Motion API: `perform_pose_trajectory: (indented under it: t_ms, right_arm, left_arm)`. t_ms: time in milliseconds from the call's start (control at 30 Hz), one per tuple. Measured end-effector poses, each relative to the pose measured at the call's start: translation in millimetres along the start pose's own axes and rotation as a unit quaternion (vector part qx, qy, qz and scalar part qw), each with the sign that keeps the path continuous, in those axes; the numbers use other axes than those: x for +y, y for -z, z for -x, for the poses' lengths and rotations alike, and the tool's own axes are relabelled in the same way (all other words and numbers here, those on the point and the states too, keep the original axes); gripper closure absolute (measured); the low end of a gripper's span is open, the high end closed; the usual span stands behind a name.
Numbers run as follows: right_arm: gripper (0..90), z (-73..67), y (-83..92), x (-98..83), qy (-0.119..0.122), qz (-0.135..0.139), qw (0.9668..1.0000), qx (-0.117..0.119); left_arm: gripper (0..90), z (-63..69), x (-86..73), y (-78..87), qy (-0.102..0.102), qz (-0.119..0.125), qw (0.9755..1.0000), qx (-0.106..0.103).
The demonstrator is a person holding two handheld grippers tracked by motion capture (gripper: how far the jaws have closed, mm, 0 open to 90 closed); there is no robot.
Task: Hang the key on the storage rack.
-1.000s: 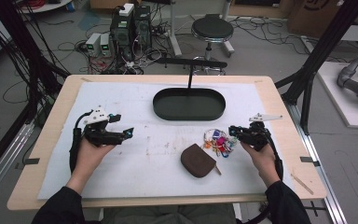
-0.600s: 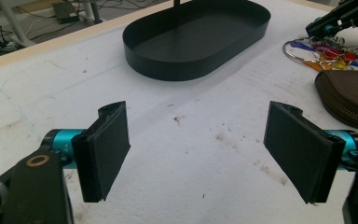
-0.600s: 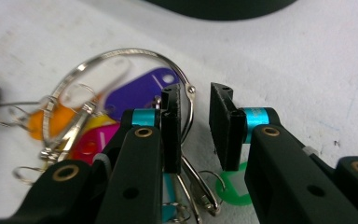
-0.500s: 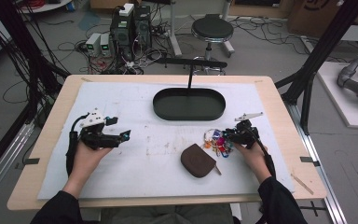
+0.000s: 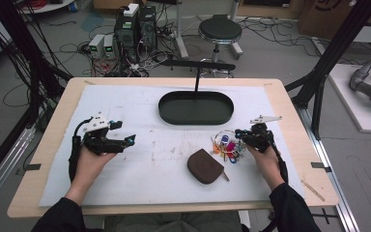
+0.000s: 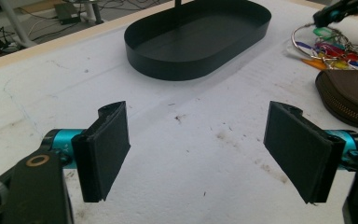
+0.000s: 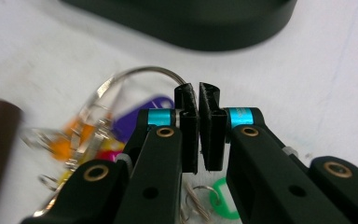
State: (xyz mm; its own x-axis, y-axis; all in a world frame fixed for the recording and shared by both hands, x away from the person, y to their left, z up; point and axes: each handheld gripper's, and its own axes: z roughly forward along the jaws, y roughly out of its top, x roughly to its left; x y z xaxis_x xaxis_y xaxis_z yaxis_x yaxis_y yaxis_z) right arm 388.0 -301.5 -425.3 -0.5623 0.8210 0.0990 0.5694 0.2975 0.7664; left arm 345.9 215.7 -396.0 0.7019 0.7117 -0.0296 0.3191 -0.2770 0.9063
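Observation:
A bunch of keys [image 5: 226, 145] with coloured tags on a wire ring lies right of centre on the white mat, just above a brown zip pouch [image 5: 205, 166]. My right gripper [image 5: 237, 132] reaches the bunch from the right. In the right gripper view its jaws [image 7: 199, 88] have just been closing and stand almost together, with the ring of the keys [image 7: 98, 130] running in at their tips. My left gripper [image 5: 124, 132] hovers over the mat's left side, open wide [image 6: 205, 149] with nothing between the pads.
A black oval tray [image 5: 195, 118] with an upright post stands at the back centre of the mat. The pouch [image 6: 349, 95] and keys [image 6: 328, 46] lie at the right edge of the left gripper view. Stained mat stretches between the two hands.
My right gripper has moved left up to the key bunch and its jaws have come together at the ring. The left hand has stayed where it was.

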Motion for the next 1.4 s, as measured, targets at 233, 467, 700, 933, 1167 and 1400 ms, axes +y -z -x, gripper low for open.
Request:
perform_pose_trajectory:
  t_ms: [233, 467, 700, 933, 1167, 1400]
  right_arm:
    - [88.1, -6.5, 26.7, 1.5, 0.017, 0.067, 0.9962, 0.054]
    - [86.9, -27.0, 31.1, 0.6, 0.038, 0.064, 0.9939, 0.082]
    - [85.8, -32.8, 24.9, -2.6, 0.039, 0.034, 0.9941, 0.095]
    - [87.5, -31.7, 27.6, 0.6, 0.041, 0.040, 0.9938, 0.096]
    - [87.9, -33.5, 39.2, 14.2, 0.048, 0.060, 0.9913, 0.106]
    - [88.0, -33.8, 55.7, 33.0, 0.061, 0.083, 0.9883, 0.112]
  left_arm:
    - [22.2, 1.0, 2.8, -4.4, -0.003, 0.004, 1.0000, -0.003]
    - [22.2, 4.0, 9.5, -15.7, -0.011, 0.009, 0.9998, -0.012]
    - [22.2, 7.3, 13.0, -21.0, -0.016, 0.008, 0.9996, -0.020]
    - [22.2, 2.8, 12.6, -13.5, -0.006, 0.014, 0.9997, -0.019]
    - [22.2, -3.2, 9.4, 3.2, 0.016, 0.032, 0.9992, -0.020]
    - [22.2, -1.9, 10.0, 16.9, 0.018, 0.060, 0.9978, -0.022]
